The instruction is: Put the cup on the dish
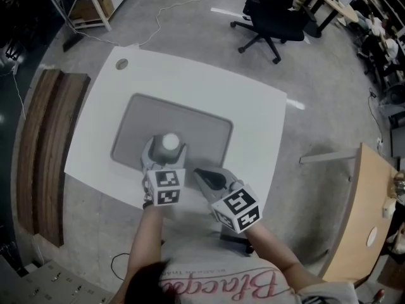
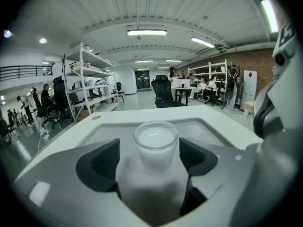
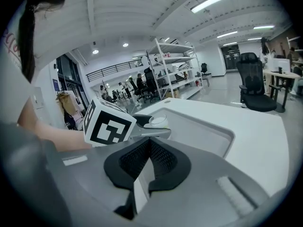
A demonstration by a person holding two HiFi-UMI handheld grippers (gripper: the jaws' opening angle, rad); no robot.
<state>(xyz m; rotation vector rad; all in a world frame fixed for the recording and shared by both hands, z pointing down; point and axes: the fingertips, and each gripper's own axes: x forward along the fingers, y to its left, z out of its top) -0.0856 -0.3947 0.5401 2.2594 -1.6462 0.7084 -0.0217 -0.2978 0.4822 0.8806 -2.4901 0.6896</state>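
Observation:
A small clear cup (image 1: 169,142) with a white inside stands upright on the grey dish (image 1: 209,128), a shallow rimmed tray on the white table (image 1: 253,125). My left gripper (image 1: 166,151) reaches around the cup. In the left gripper view the cup (image 2: 156,143) sits between the dark pads (image 2: 106,162), with a gap on each side, so the left gripper (image 2: 149,157) is open. My right gripper (image 1: 202,175) hovers at the tray's near edge, to the right of the left one. In the right gripper view the right gripper (image 3: 149,145) has its pads pressed together, holding nothing.
A black office chair (image 1: 269,18) stands on the floor beyond the table. A dark wooden bench (image 1: 44,151) runs along the left, and a light wooden desk (image 1: 367,220) is at the right. A small round cap (image 1: 121,63) sits in the table's far left corner.

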